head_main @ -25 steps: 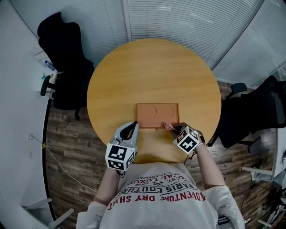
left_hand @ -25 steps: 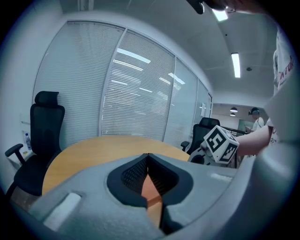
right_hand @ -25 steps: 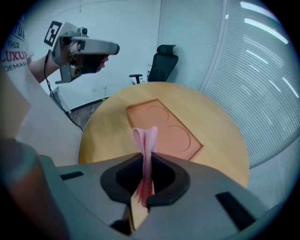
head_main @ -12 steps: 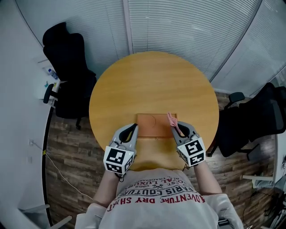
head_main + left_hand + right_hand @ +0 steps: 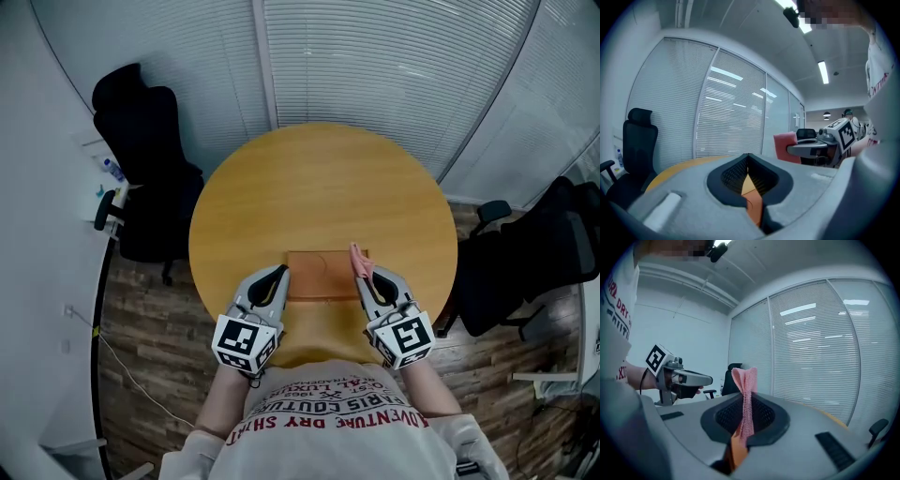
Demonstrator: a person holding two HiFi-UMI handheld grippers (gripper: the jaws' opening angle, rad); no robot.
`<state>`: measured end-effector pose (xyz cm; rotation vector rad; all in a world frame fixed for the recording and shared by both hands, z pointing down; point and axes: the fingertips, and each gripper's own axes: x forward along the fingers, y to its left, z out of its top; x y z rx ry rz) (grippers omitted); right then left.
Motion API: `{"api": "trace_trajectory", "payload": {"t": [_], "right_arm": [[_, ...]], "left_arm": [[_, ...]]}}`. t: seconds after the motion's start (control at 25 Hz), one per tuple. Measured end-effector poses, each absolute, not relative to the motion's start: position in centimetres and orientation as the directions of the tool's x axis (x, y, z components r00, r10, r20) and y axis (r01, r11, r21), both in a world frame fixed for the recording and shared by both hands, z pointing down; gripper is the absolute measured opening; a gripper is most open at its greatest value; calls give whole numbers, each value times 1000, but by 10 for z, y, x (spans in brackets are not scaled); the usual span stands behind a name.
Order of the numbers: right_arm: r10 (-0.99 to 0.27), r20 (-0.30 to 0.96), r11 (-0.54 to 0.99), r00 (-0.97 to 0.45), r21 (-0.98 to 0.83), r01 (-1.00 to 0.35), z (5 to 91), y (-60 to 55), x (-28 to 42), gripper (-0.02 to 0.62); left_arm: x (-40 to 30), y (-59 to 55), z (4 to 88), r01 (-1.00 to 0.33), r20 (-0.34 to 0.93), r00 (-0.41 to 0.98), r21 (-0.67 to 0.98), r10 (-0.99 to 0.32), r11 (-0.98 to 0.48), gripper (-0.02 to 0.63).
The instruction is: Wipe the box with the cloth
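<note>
A flat brown box (image 5: 322, 273) lies on the near part of the round wooden table (image 5: 319, 187). My right gripper (image 5: 362, 269) hovers at the box's right end, shut on a pink cloth (image 5: 357, 255) that sticks up out of its tips. In the right gripper view the cloth (image 5: 746, 383) stands as a folded strip between the pads. My left gripper (image 5: 278, 271) is at the box's left near corner, shut with nothing in it. The left gripper view shows its pads meeting (image 5: 748, 156), and the cloth (image 5: 786, 146) held by the right gripper (image 5: 812, 149) beyond.
Black office chairs stand left (image 5: 141, 159) and right (image 5: 525, 253) of the table. Window blinds (image 5: 375, 56) run behind it. The person's torso in a printed white shirt (image 5: 328, 412) is close to the table's near edge.
My right gripper has swung from pointing in at the box's near right corner to pointing forward along its right end, carrying the cloth. The left gripper has barely moved.
</note>
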<state>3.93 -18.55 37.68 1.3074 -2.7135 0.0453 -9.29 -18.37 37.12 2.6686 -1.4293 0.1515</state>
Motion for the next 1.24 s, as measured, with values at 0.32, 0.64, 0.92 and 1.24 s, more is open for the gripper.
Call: {"api": "trace_trajectory", "payload": {"t": [0.32,0.64,0.92,1.24], "right_arm": [[-775,124,625,-619,5,-781,379,-181,40,26],[-774,118,628,-622,17,-778,379,-178,39,26],[-777,121,623,-618,-2,-783,380,-184,33,26],[-787,105,610,-607,-4,-792,374,-185,39,26]], "left_arm": [[-85,-181,366,-830,132,557,41,-820,-556,9],[-85,-178,367,-830,117,558,59,-822,-555,9],[-89,-182,369,-829,123,558,41,-821,-557,9],[-88,-184,369,-829,128,557,28,-821,-558,9]]}}
